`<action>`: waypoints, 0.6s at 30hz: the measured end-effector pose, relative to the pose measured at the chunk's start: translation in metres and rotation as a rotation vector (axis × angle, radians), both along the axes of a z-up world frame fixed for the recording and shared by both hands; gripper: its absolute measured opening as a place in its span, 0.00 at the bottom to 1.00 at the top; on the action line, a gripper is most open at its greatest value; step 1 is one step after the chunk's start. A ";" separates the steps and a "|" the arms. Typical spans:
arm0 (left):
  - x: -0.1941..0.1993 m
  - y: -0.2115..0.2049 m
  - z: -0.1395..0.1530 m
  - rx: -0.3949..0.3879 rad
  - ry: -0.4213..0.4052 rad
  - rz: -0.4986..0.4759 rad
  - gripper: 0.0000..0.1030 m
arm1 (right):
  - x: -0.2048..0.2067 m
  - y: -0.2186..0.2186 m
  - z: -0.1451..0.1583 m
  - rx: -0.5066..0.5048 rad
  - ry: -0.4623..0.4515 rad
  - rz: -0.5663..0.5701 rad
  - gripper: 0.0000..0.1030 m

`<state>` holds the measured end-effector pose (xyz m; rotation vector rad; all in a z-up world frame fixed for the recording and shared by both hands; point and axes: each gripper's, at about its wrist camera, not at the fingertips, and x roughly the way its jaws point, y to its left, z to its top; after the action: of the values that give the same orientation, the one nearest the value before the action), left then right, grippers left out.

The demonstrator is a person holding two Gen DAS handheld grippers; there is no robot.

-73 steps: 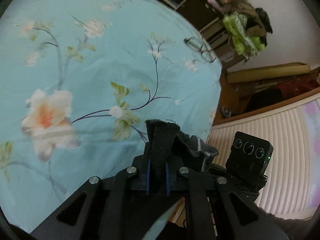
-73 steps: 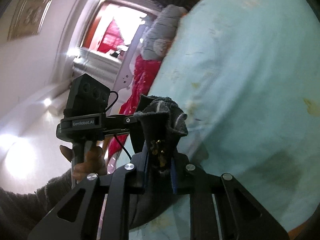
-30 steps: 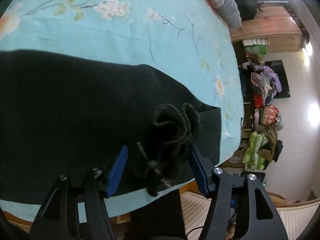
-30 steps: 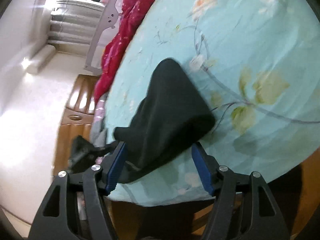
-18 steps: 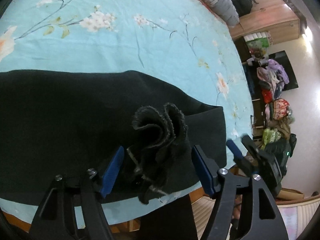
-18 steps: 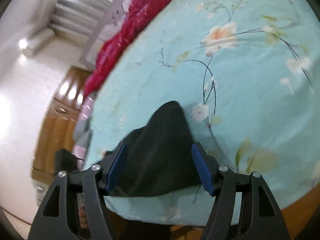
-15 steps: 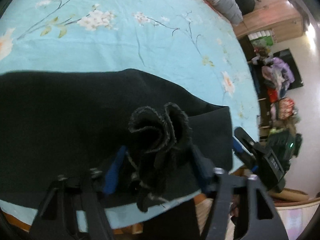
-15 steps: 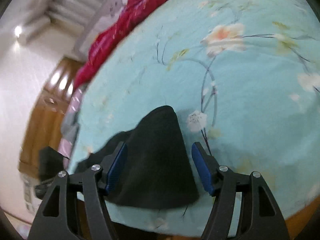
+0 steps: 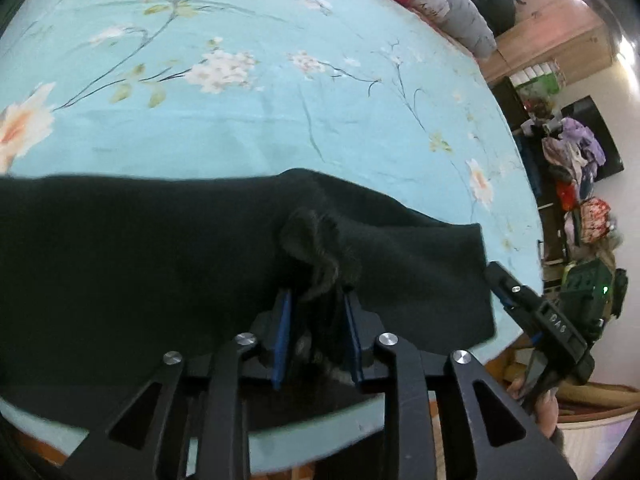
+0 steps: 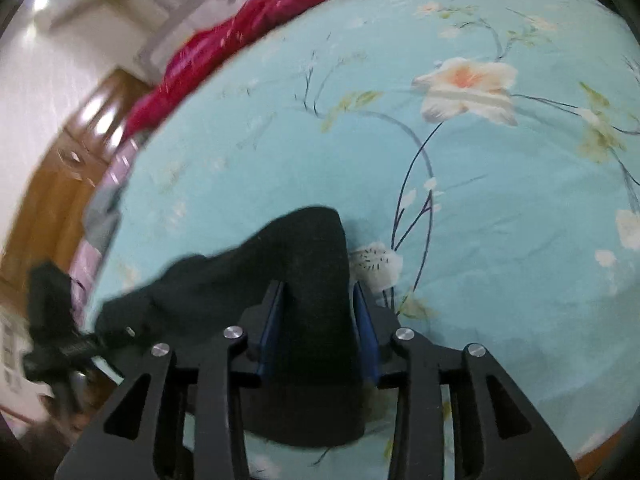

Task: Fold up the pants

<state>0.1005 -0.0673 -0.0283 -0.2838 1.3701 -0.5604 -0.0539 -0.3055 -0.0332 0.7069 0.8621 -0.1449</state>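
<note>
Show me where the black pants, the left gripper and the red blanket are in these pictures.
black pants point(image 9: 140, 248): left wrist view, on the flat dark cloth.
left gripper point(image 9: 316, 312): left wrist view, between the blue pads closing on bunched cloth.
red blanket point(image 10: 256, 28): right wrist view, on its crumpled middle.

Pants point(image 9: 140, 248) lie on the bed point(image 9: 280, 120), along its near edge. A bunched fold sits between the left tongs point(image 9: 316, 312), cloth extending left and right. Right tongs point(image 10: 318, 320) straddle one end; bedding lies beyond.
</note>
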 end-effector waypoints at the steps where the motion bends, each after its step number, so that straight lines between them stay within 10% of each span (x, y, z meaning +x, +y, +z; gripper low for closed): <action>1: -0.002 0.006 0.005 -0.022 0.003 0.012 0.24 | -0.005 0.000 0.007 0.001 -0.018 -0.004 0.36; 7: -0.018 0.004 0.030 -0.106 -0.042 0.017 0.41 | -0.041 0.033 0.048 -0.009 -0.225 0.115 0.36; 11: -0.023 -0.018 -0.010 0.063 -0.022 -0.033 0.43 | -0.037 0.052 0.003 -0.052 -0.090 0.161 0.33; 18: -0.033 -0.005 -0.002 0.023 -0.032 -0.011 0.41 | -0.028 0.054 -0.009 -0.051 -0.043 0.137 0.32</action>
<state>0.0670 -0.0725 -0.0307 -0.2476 1.3466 -0.5561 -0.0814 -0.2517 -0.0425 0.5987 0.8597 -0.0286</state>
